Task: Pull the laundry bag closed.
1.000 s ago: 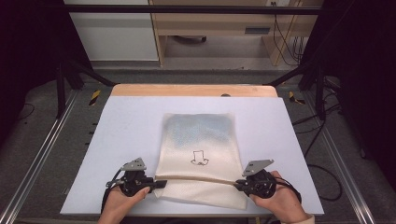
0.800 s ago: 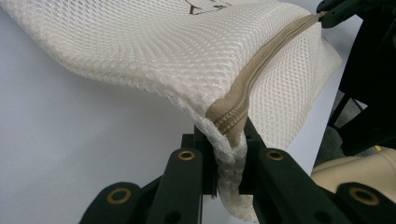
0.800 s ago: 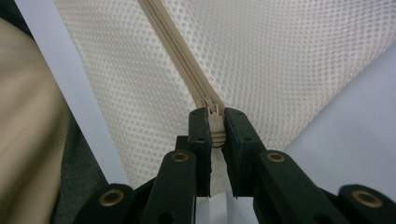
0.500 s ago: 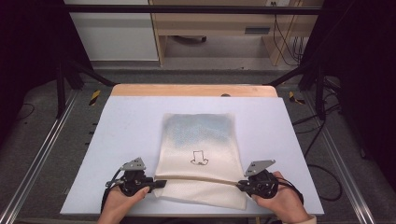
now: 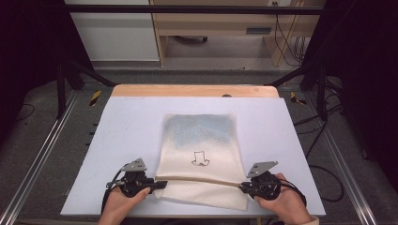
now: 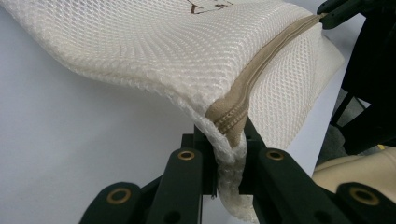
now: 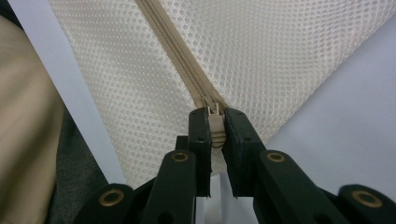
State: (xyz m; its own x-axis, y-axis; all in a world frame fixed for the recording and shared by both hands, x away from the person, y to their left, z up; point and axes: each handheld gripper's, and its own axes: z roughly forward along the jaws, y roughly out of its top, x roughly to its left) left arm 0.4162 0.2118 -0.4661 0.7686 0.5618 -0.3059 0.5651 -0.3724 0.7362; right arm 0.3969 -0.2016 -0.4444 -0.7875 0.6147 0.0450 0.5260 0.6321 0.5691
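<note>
We are pinching the soft, light mesh bag: left gripper clamping its zipper end, right gripper clamping the zipper pull. We are judging these 2 holds best; the limp mesh is sagging elsewhere.

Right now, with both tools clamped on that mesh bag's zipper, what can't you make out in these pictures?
- Contents of the mesh bag: high view, weave shows only a bluish blur.
- Small black drawing on it: high view, too small to read.
- Zipper pull: right gripper view, mostly hidden between the right tool jaws.
- Bag's edge in the left tool: left gripper view, bunched mesh covers it.
</note>
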